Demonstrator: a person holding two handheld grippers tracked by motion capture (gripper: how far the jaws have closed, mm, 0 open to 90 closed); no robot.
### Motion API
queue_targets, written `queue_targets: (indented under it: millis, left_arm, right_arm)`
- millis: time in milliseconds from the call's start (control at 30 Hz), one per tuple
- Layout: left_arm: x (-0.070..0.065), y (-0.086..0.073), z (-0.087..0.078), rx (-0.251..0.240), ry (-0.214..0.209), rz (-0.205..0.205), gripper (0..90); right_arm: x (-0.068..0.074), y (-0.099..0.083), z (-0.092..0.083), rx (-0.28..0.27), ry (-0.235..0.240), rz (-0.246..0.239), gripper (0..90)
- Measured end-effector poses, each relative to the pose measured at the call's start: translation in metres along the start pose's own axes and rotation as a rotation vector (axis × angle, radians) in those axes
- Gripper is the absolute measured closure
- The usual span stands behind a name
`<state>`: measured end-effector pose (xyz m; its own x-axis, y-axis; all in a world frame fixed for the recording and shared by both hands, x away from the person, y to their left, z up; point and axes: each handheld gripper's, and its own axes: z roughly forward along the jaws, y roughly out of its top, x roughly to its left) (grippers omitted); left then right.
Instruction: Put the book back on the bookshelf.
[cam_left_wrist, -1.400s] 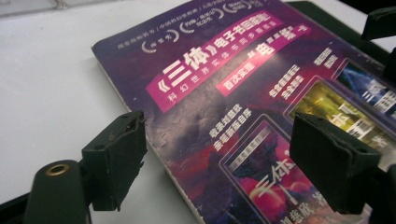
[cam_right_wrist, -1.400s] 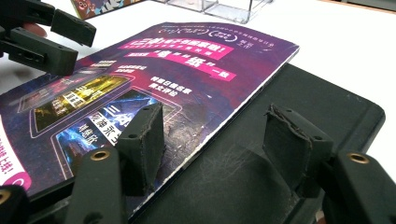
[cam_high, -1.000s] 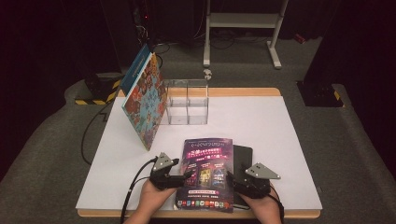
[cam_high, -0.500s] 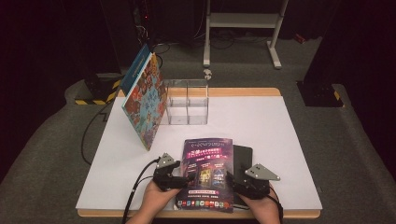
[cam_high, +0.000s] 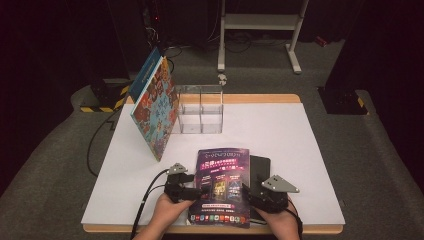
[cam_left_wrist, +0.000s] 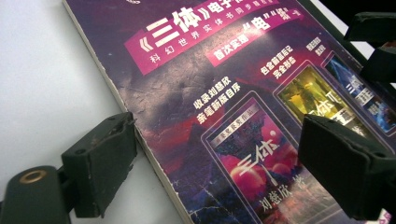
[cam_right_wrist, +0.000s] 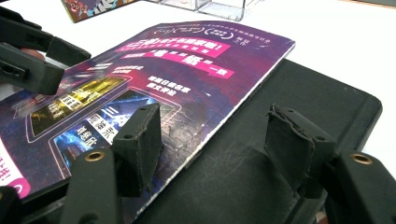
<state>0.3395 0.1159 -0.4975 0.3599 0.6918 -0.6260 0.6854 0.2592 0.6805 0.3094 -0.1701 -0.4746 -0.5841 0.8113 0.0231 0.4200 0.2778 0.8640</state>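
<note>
A purple book (cam_high: 222, 175) with Chinese print lies flat near the table's front edge, partly over a black pad (cam_high: 260, 167). My left gripper (cam_high: 200, 191) is at the book's left edge. In the left gripper view the purple book (cam_left_wrist: 201, 60) has its edge between the jaws of my left gripper (cam_left_wrist: 219, 128). One jaw is beside the edge and the other is over the cover. They have just been opening and do not press. My right gripper (cam_high: 247, 192) is open. In its own view my right gripper (cam_right_wrist: 217, 119) straddles the right edge of the purple book (cam_right_wrist: 187, 60) and the black pad (cam_right_wrist: 299, 84).
A colourful picture book (cam_high: 155, 107) leans tilted against a clear plastic box (cam_high: 200, 110) at the back left of the white table (cam_high: 300, 140). A metal stand (cam_high: 260, 22) is on the floor beyond. The left gripper's cable (cam_high: 150, 192) trails over the table's front edge.
The left hand has shifted slightly at the book's left edge. The purple book, the black pad and the right gripper stay where they were.
</note>
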Motion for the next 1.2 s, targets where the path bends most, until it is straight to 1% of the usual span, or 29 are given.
queue_targets:
  millis: [133,167,200,233,267,300,367,400,467,500,533,567,667,733,767,800,833,933,1000,1033,1100,1133,1167,1200]
  left_arm:
    - [-0.001,-0.001,-0.001,0.014,-0.021,0.012,13.6]
    - [-0.003,-0.002,-0.001,0.013,-0.025,0.017,13.6]
    - [-0.004,-0.003,-0.001,0.010,-0.030,0.031,13.6]
    - [-0.006,-0.003,-0.001,0.004,-0.038,0.028,13.8]
    - [-0.006,-0.004,-0.001,0.008,-0.045,0.045,14.2]
    - [-0.008,-0.004,-0.001,0.001,-0.053,0.041,14.4]
    - [-0.011,-0.005,0.000,0.002,-0.054,0.059,14.4]
    - [-0.012,-0.006,0.001,0.001,-0.056,0.066,14.3]
    - [-0.014,-0.006,0.002,0.009,-0.063,0.070,14.2]
    - [-0.015,-0.006,0.002,0.003,-0.067,0.065,14.2]
    - [-0.017,-0.007,0.003,-0.002,-0.070,0.067,14.3]
    - [-0.017,-0.007,0.003,0.001,-0.073,0.082,14.4]
    - [-0.020,-0.008,0.004,0.009,-0.086,0.087,14.3]
    - [-0.022,-0.008,0.005,0.000,-0.090,0.080,14.2]
    - [-0.022,-0.008,0.005,0.001,-0.092,0.083,14.1]
    - [-0.023,-0.009,0.005,-0.001,-0.093,0.080,14.1]
    - [-0.023,-0.009,0.005,0.005,-0.095,0.086,14.1]
    - [-0.024,-0.008,0.005,0.002,-0.094,0.088,14.3]
    - [-0.022,-0.008,0.004,-0.002,-0.084,0.103,14.8]
    - [-0.022,-0.007,0.004,-0.011,-0.083,0.096,15.1]
    - [-0.020,-0.008,0.003,-0.010,-0.078,0.098,15.6]
    - [-0.020,-0.008,0.003,-0.014,-0.076,0.099,15.2]
    - [-0.020,-0.008,0.004,-0.026,-0.072,0.092,14.8]
    - [-0.019,-0.008,0.004,-0.028,-0.069,0.095,14.3]
  right_arm:
    - [0.000,0.001,0.000,-0.002,-0.005,-0.002,35.7]
    - [0.000,0.001,0.000,-0.003,-0.006,0.002,35.7]
    - [-0.001,0.001,0.000,-0.003,-0.007,0.006,35.6]
    - [-0.002,0.001,0.000,-0.005,-0.008,0.000,35.6]
    - [-0.002,0.001,-0.001,-0.003,-0.010,0.005,35.6]
    - [-0.003,0.001,-0.001,-0.005,-0.013,0.005,35.7]
    - [-0.005,0.001,-0.003,-0.009,-0.019,0.013,35.7]
    - [-0.006,0.001,-0.003,-0.012,-0.023,0.010,35.7]
    - [-0.008,0.001,-0.005,-0.013,-0.030,0.019,35.6]
    - [-0.008,0.001,-0.005,-0.015,-0.032,0.026,35.5]
    - [-0.009,0.001,-0.005,-0.017,-0.035,0.026,35.5]
    - [-0.009,0.001,-0.006,-0.016,-0.037,0.027,35.5]
    - [-0.011,0.001,-0.006,-0.016,-0.043,0.026,35.3]
    - [-0.012,0.001,-0.006,-0.013,-0.049,0.027,35.3]
    - [-0.012,0.001,-0.006,-0.013,-0.054,0.027,35.2]
    - [-0.013,0.000,-0.007,-0.013,-0.057,0.029,35.2]
    - [-0.015,0.000,-0.007,-0.011,-0.061,0.031,35.2]
    - [-0.018,-0.001,-0.008,-0.011,-0.073,0.045,35.3]
    - [-0.019,-0.001,-0.008,-0.012,-0.075,0.047,35.3]
    - [-0.019,-0.001,-0.008,-0.012,-0.075,0.046,35.2]
    - [-0.018,-0.001,-0.008,-0.014,-0.073,0.043,35.2]
    - [-0.017,-0.001,-0.008,-0.014,-0.071,0.043,35.2]
    - [-0.016,-0.001,-0.007,-0.013,-0.068,0.038,35.2]
    - [-0.015,-0.001,-0.007,-0.008,-0.065,0.036,35.3]
